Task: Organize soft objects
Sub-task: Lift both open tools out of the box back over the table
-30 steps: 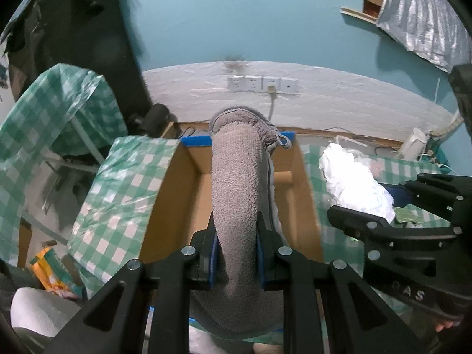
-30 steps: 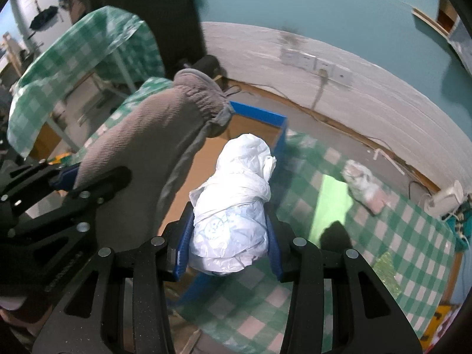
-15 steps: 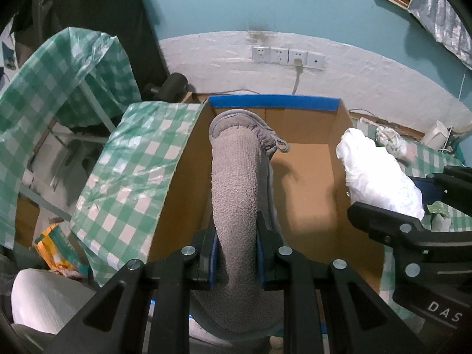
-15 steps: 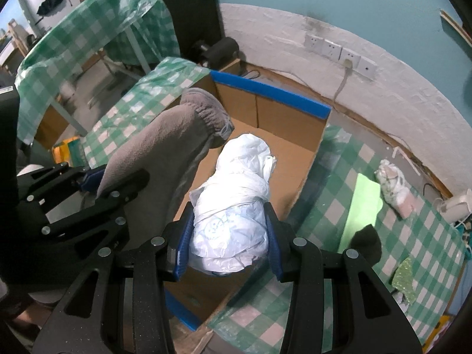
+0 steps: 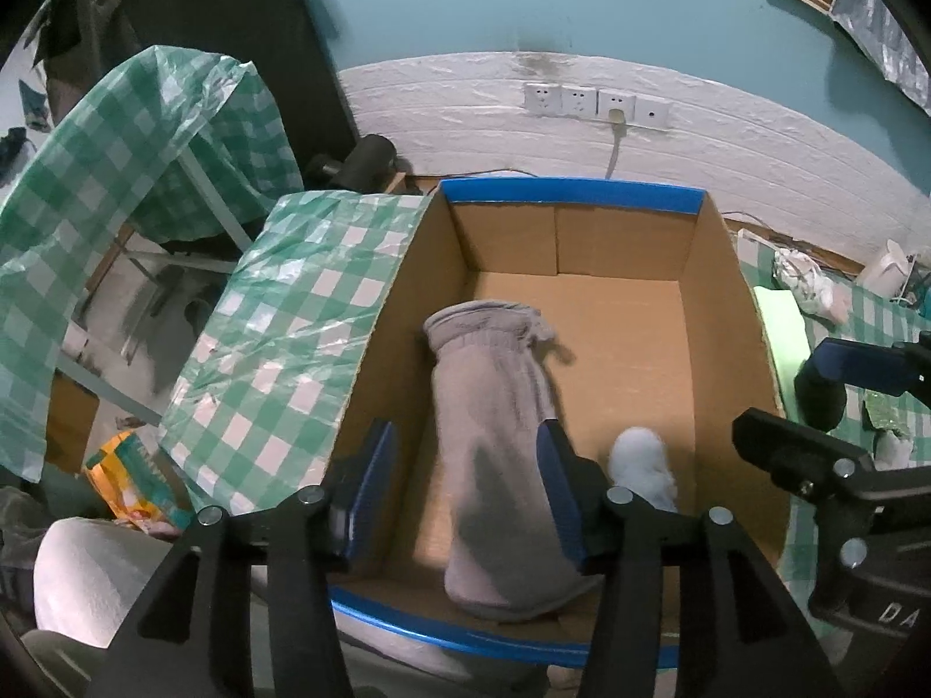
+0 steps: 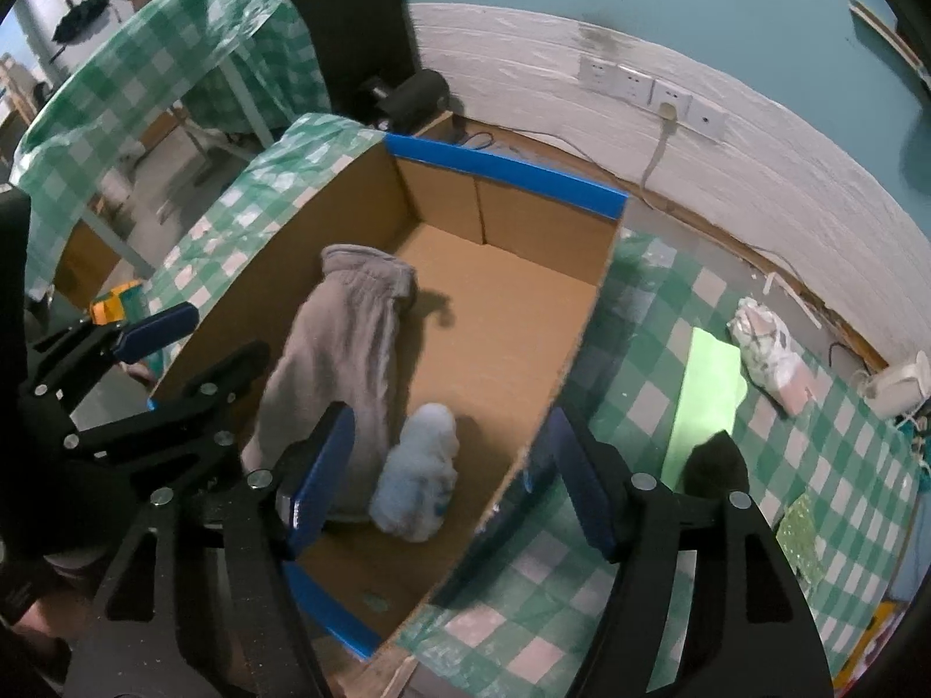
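Observation:
A grey fleece garment [image 5: 494, 424] lies in the cardboard box [image 5: 727, 302], near its front left; it also shows in the right wrist view [image 6: 343, 349]. A white crumpled bundle [image 6: 416, 477] lies in the box just right of it, and shows in the left wrist view [image 5: 643, 468]. My left gripper [image 5: 465, 488] is open above the garment, its jaws apart on either side. My right gripper [image 6: 448, 477] is open above the bundle and the box's right wall [image 6: 582, 337].
The box has blue-taped rims [image 6: 500, 171] and sits on a green checked tablecloth [image 6: 669, 349]. A light green sheet [image 6: 707, 390], a dark object [image 6: 715, 462] and a wrapped packet [image 6: 768, 349] lie right of the box. A wall with sockets [image 5: 593, 102] is behind.
Both grippers have opened. The grey garment and the white bundle have dropped from the jaws into the box. The view has tilted down over the box.

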The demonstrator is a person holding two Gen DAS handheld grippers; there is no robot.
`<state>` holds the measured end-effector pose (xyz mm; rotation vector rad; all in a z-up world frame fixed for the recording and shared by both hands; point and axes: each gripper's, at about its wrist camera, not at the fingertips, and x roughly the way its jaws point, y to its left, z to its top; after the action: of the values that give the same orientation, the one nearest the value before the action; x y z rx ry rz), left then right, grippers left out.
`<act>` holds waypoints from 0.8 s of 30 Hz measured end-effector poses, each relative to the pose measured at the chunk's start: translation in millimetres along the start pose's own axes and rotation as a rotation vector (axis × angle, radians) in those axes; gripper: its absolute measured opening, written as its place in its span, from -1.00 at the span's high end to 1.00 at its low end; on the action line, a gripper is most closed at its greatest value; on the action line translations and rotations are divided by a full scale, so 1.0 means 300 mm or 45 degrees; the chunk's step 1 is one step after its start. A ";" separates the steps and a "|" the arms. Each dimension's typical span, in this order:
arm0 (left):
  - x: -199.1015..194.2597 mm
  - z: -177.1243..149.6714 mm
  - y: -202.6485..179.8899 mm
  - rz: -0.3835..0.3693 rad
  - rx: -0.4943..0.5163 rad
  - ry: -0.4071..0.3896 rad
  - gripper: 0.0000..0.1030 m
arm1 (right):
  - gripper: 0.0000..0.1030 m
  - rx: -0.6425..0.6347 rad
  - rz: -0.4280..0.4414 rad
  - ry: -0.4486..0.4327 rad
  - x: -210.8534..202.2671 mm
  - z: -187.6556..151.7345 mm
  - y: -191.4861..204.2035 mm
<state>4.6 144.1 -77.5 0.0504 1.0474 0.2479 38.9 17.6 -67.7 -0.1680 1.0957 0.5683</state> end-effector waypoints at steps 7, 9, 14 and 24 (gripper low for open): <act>-0.026 0.016 -0.043 -0.023 0.022 -0.014 -0.17 | -0.38 0.083 -0.035 -0.010 -0.038 -0.036 -0.078; -0.038 0.019 -0.062 -0.034 0.032 -0.026 -0.24 | -0.38 0.100 -0.045 -0.011 -0.052 -0.046 -0.101; -0.052 0.025 -0.128 -0.055 0.076 -0.024 -0.28 | -0.38 0.147 -0.068 -0.020 -0.090 -0.081 -0.156; -0.065 0.030 -0.272 -0.091 0.180 -0.006 -0.35 | -0.38 0.245 -0.102 -0.048 -0.167 -0.159 -0.276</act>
<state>17.7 61.1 -69.4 0.1409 1.0585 0.1085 27.1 -89.2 -58.0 -0.0336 1.0956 0.3907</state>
